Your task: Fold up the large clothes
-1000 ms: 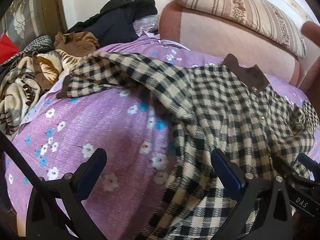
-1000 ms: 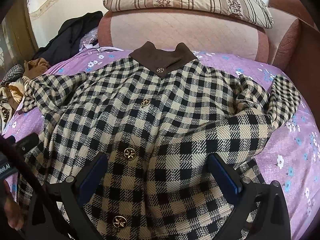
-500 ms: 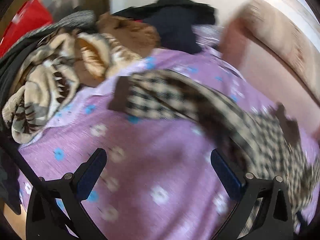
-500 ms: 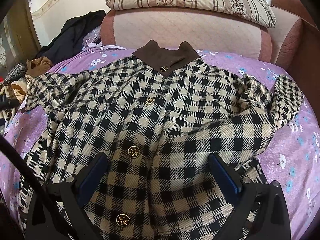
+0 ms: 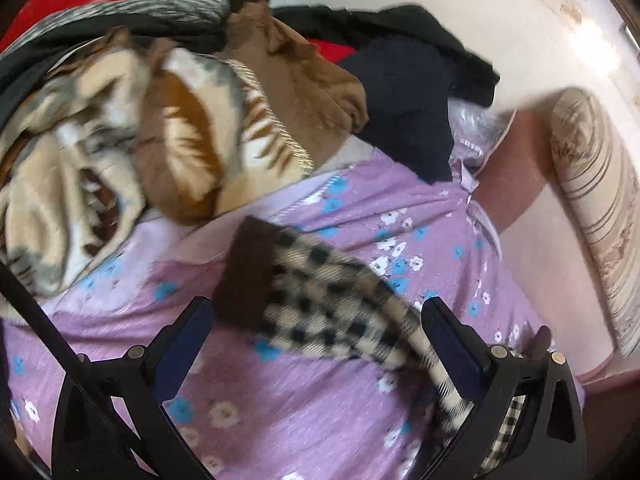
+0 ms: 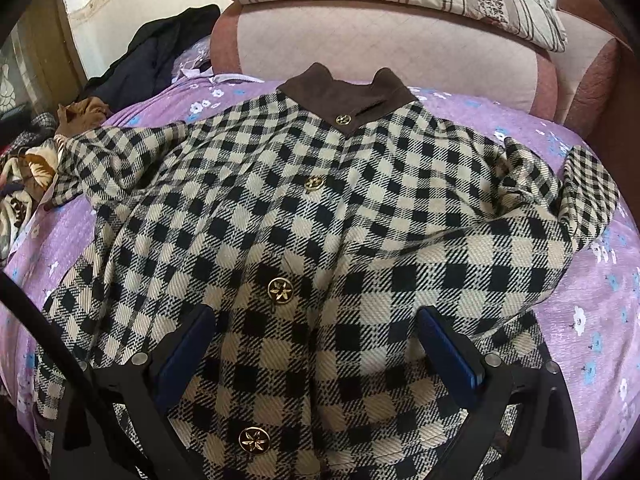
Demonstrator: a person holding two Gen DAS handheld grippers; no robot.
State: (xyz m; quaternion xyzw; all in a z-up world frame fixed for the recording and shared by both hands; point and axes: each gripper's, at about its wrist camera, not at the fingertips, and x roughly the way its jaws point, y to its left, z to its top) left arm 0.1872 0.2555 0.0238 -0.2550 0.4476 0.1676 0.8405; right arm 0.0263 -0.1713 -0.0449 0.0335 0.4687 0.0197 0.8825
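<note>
The checked coat (image 6: 328, 240) lies front-up and spread across the purple floral bedsheet (image 6: 592, 320), brown collar (image 6: 348, 100) toward the pink headboard (image 6: 380, 44), gold buttons down the middle. My right gripper (image 6: 316, 344) hangs over its lower front, jaws wide apart, gripping nothing. My left gripper (image 5: 316, 332) is released too, jaws spread either side of the sleeve (image 5: 340, 312) and its brown cuff (image 5: 248, 276) on the sheet; that view is blurred. Beyond lies a tiger-print blanket (image 5: 120, 152) and dark clothes (image 5: 404, 92)
</note>
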